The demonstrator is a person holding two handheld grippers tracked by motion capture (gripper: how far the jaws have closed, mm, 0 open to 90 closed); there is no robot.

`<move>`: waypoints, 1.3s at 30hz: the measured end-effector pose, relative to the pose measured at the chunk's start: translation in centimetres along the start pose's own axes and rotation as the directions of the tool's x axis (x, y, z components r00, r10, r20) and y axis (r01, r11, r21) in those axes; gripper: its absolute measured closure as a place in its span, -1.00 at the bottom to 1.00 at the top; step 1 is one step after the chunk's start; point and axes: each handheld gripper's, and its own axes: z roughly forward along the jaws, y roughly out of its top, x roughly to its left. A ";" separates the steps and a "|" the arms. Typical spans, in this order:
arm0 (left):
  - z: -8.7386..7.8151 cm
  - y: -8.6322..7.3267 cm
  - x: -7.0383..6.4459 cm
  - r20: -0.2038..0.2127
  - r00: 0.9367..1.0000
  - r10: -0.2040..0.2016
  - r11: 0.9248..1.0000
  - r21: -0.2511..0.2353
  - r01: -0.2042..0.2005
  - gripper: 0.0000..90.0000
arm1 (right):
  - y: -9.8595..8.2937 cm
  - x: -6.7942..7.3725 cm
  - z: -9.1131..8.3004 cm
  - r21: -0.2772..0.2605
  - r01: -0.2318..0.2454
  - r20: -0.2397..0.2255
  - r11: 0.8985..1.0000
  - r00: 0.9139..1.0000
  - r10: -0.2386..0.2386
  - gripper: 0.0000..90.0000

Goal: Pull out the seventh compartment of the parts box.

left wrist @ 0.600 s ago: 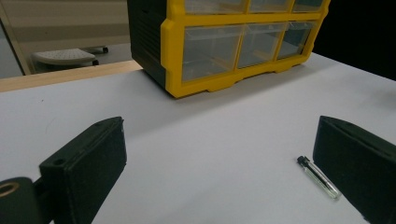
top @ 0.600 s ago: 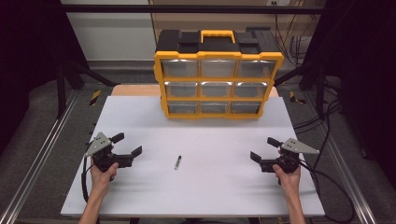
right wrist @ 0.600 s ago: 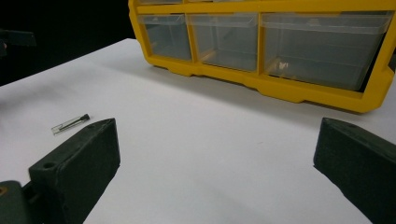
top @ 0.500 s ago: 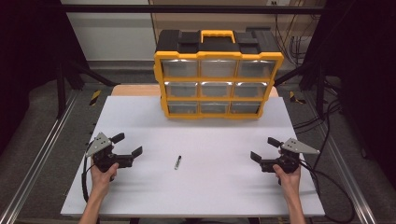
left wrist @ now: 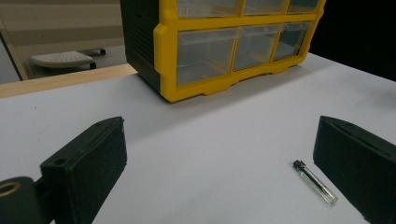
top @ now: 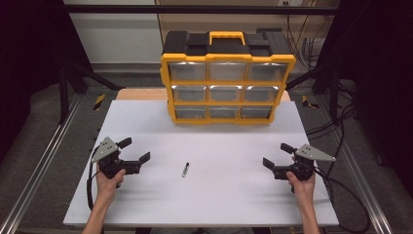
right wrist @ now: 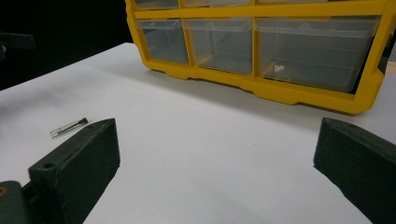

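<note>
1. A small glass vial (top: pixel 185 169) with a black cap lies flat on the white desk (top: pixel 214 200), just below the centre of the high view, likely set there for easy reach from either side.
2. A yellow drawer organizer (top: pixel 227 80) stands upright at upper centre, drawers shut.
3. The left tongs (top: pixel 133 155), lower left, are spread wide and empty, aimed toward the vial.
4. The right tongs (top: pixel 277 156), lower right, are also spread and empty, well apart from it.

Vial (top: pixel 185 169) on table (top: pixel 224 204) centre, between left gripper (top: pixel 135 155) and right gripper (top: pixel 276 155); drawer cabinet (top: pixel 226 78) behind.
</note>
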 end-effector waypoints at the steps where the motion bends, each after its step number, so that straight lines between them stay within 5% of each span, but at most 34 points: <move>1: 0.0 0.0 0.0 0.000 1.000 0.000 1.000 0.000 0.000 -0.94 | 0.0 0.0 0.0 -0.001 -0.001 0.001 1.000 1.000 0.001 -0.98; 39: 2.3 2.5 -1.3 0.011 0.998 0.063 0.998 0.015 -0.063 -0.95 | 0.0 -0.1 0.1 0.003 0.012 0.015 1.000 1.000 -0.012 -0.98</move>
